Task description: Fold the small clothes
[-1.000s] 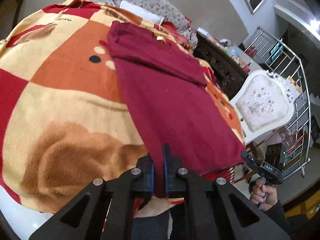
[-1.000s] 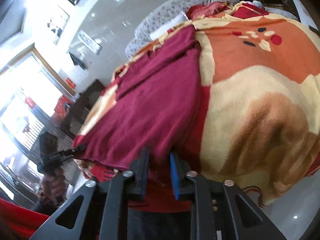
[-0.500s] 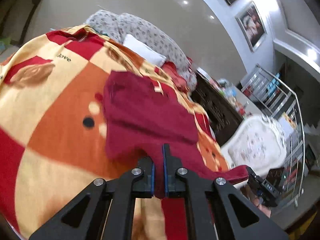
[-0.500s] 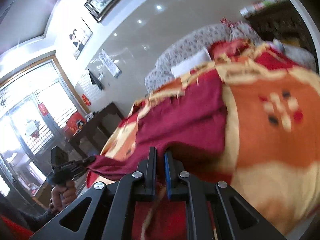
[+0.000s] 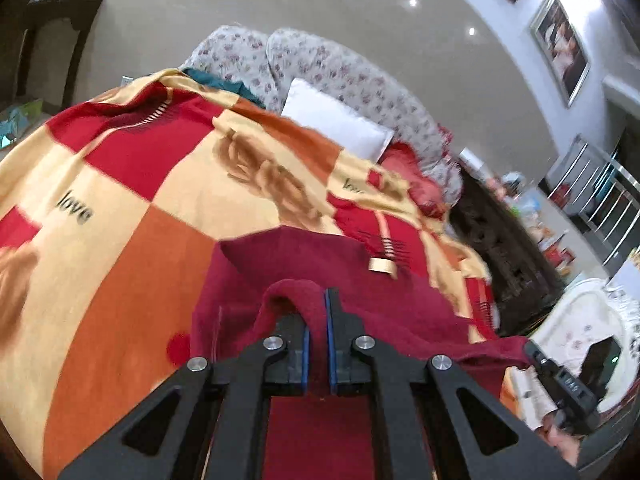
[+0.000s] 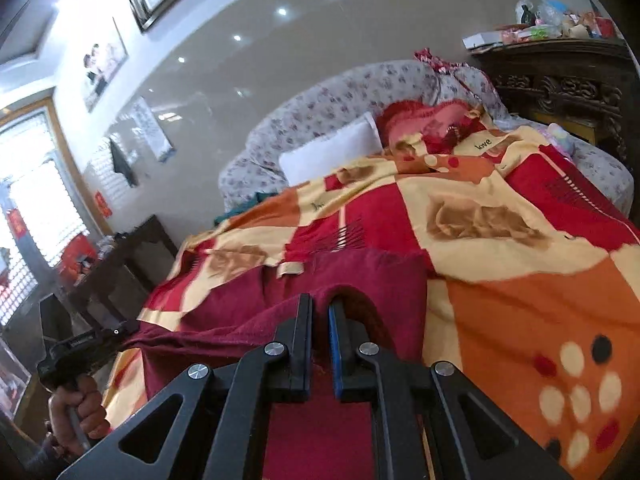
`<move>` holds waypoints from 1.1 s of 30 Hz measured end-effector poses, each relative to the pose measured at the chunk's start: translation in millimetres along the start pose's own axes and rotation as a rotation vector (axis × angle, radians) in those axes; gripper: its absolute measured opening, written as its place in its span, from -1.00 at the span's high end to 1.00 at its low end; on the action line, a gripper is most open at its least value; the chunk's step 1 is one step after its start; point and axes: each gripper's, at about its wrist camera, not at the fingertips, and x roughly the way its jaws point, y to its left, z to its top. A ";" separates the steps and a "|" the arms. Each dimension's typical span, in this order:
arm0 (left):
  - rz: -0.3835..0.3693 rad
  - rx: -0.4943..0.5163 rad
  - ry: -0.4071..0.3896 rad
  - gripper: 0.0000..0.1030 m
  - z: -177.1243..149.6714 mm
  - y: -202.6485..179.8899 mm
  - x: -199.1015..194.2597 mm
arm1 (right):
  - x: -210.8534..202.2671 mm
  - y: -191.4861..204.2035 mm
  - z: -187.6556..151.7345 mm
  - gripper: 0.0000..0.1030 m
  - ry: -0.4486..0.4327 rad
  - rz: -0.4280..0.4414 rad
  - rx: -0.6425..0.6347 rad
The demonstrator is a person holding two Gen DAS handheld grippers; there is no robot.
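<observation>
Left wrist view: bed with checked blanket (image 5: pixel 132 264), floral headboard behind. Maroon garment (image 5: pixel 404 312) lies on blanket, near hem lifted; left tongs (image 5: pixel 316 316) clamped on a hem corner. Risk: thin pinch slips, fold drops crooked

Right wrist view: same bed, framed pictures on wall. Right tongs (image 6: pixel 320 316) clamped on the other hem corner. Risk: uneven carry between the two corners skews the fold; hem sags or bunches midway

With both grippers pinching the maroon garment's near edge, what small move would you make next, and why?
Probably carry both pinched corners a little farther toward the garment's far edge, then lower them. The left gripper and right gripper hold the maroon garment raised, only partly doubled over the blanket.
</observation>
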 end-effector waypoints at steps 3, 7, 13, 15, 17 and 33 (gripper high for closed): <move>0.072 0.019 0.025 0.88 7.9 7.3 37.8 | 32.9 -5.3 7.2 0.84 0.039 -0.039 -0.009; 0.099 0.020 0.088 0.86 10.9 12.2 77.3 | 62.4 -18.2 8.9 0.81 0.060 -0.069 0.017; 0.037 0.077 0.056 -0.27 21.8 0.3 68.0 | 67.1 -36.3 15.1 0.54 0.043 0.045 0.123; 0.039 0.103 -0.010 -0.45 26.8 -3.3 48.0 | 52.4 -37.2 15.8 0.33 0.003 0.064 0.114; 0.035 0.130 -0.046 -0.45 27.0 -5.9 32.3 | 41.2 -36.6 16.7 0.20 -0.016 0.056 0.104; 0.280 0.287 -0.040 -0.16 13.6 -40.0 125.6 | 125.4 19.9 24.8 0.20 0.136 -0.133 -0.269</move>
